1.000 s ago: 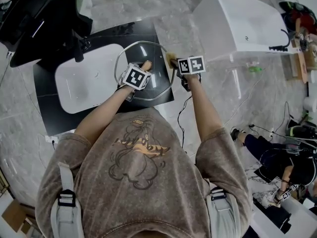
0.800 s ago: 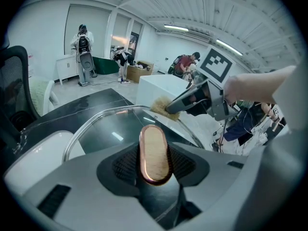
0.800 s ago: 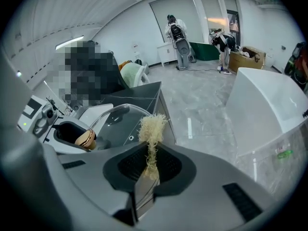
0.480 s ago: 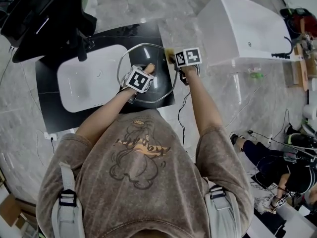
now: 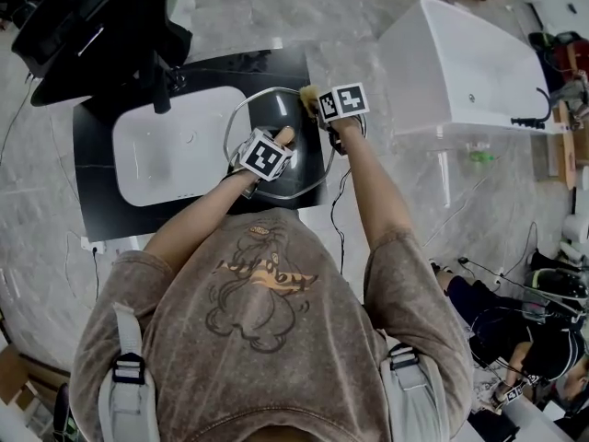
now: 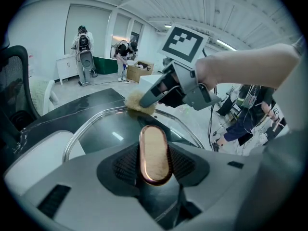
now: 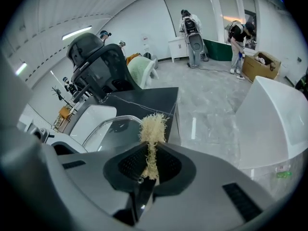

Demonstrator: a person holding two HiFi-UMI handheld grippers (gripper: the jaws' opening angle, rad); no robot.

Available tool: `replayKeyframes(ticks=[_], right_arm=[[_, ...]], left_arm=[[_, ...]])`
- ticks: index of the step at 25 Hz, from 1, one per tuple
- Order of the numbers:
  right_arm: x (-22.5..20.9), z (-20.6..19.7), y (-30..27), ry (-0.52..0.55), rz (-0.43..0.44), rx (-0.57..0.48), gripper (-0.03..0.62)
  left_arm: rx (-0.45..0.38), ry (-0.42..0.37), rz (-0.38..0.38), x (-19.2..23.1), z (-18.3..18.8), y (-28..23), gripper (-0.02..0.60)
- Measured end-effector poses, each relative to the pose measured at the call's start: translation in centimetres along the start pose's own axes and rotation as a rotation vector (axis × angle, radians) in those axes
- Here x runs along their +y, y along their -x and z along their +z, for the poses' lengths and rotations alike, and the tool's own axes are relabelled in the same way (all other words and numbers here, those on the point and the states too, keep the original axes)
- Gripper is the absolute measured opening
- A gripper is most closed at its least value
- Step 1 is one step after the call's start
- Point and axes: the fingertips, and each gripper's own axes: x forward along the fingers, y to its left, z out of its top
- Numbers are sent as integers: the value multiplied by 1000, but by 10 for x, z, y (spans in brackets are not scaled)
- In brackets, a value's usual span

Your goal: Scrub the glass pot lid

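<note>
The glass pot lid [image 5: 299, 168] is a round clear disc with a metal rim, held tilted over the black counter. My left gripper [image 5: 279, 144] is shut on its oval wooden knob [image 6: 155, 154], which sits between the jaws in the left gripper view. Just beyond, my right gripper [image 5: 317, 106] is shut on a yellow fibrous scrubber [image 5: 307, 97]. The scrubber [image 6: 140, 102] touches the lid's far rim, and it sticks up from my right gripper [image 7: 149, 165], with the lid [image 7: 115, 129] below and to the left.
A white basin [image 5: 175, 145] is set in the black counter [image 5: 97, 205] left of the lid, with a black tap [image 5: 163, 88] behind it. A black office chair [image 5: 83, 12] stands at far left and a white bathtub [image 5: 469, 63] at right. People work in the background.
My right gripper has carried the scrubber along the lid's rim from its right side towards the far side. The left gripper and the knob have kept still.
</note>
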Motion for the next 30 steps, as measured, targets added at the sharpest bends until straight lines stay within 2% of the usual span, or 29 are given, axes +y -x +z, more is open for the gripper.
replayKeyframes(ticks=[7,12,22,30], right_arm=[[30,22,-20,72,49,17,46],[49,31,-29,126,87,42,46],[77,39,-43,240,102,80,44],[111,40,-57,334,159,123,44]], left_arm=[[-7,3,-1,0,-1,-2,186],[39,12,10,1,-11,-4,186],[51,26,-6,0,-16,-4,186],[61,30,2,-1,-19,-1,186]])
